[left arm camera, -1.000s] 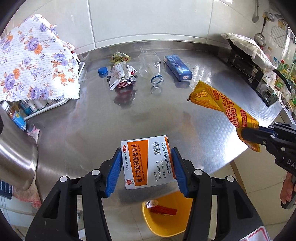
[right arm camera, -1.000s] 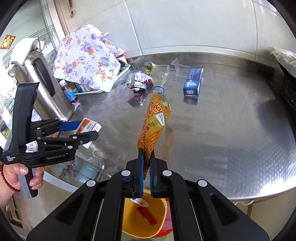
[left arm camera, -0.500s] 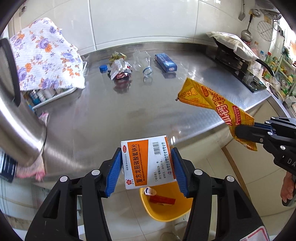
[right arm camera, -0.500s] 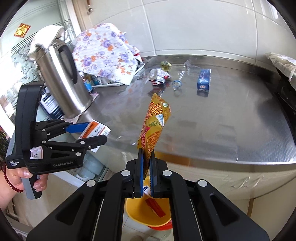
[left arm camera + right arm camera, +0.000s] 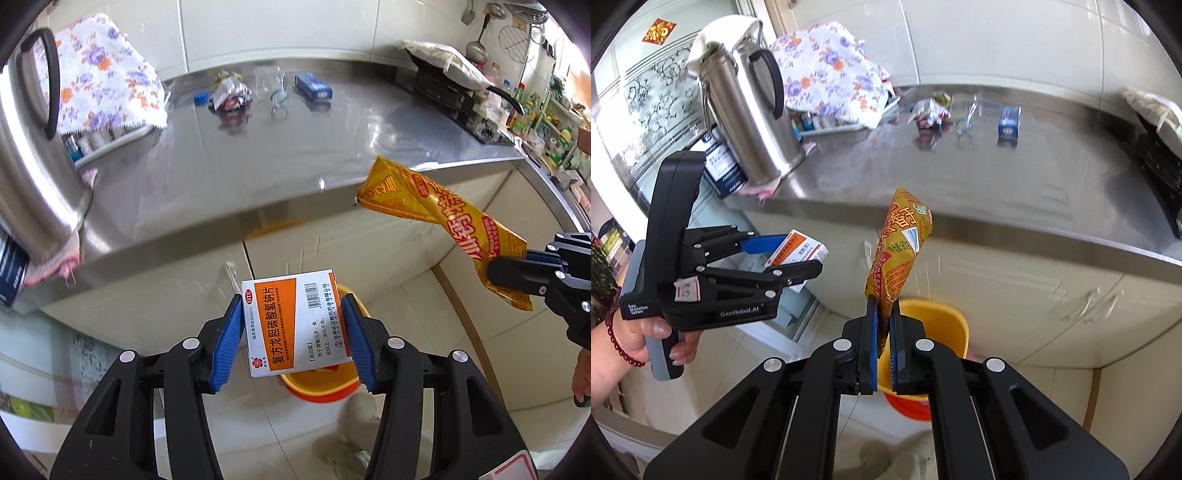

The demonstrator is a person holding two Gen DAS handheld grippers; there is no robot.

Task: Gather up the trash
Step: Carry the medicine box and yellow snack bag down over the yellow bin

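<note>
My left gripper [image 5: 293,314] is shut on a white and orange medicine box [image 5: 295,326], its blue pads pressing both sides. In the right wrist view that same gripper [image 5: 798,254] and box [image 5: 798,251] hang at the left, off the counter's front. My right gripper [image 5: 882,317] is shut on the end of a yellow snack bag [image 5: 899,247], which stands up from the jaws. The bag [image 5: 436,214] also shows at the right of the left wrist view. A yellow bin [image 5: 942,325] stands on the floor below both grippers, partly hidden behind the box [image 5: 321,384].
On the steel counter [image 5: 258,166] lie a crumpled wrapper [image 5: 229,96], a clear bottle [image 5: 277,88], a blue cap [image 5: 200,99] and a blue box [image 5: 314,86]. A steel kettle [image 5: 753,110] and a floral cloth [image 5: 831,81] stand at the left. A slipper [image 5: 343,454] lies on the tiled floor.
Both grippers have drawn back from over the counter to beyond its front edge, above the floor and the yellow bin. Each still holds its item.
</note>
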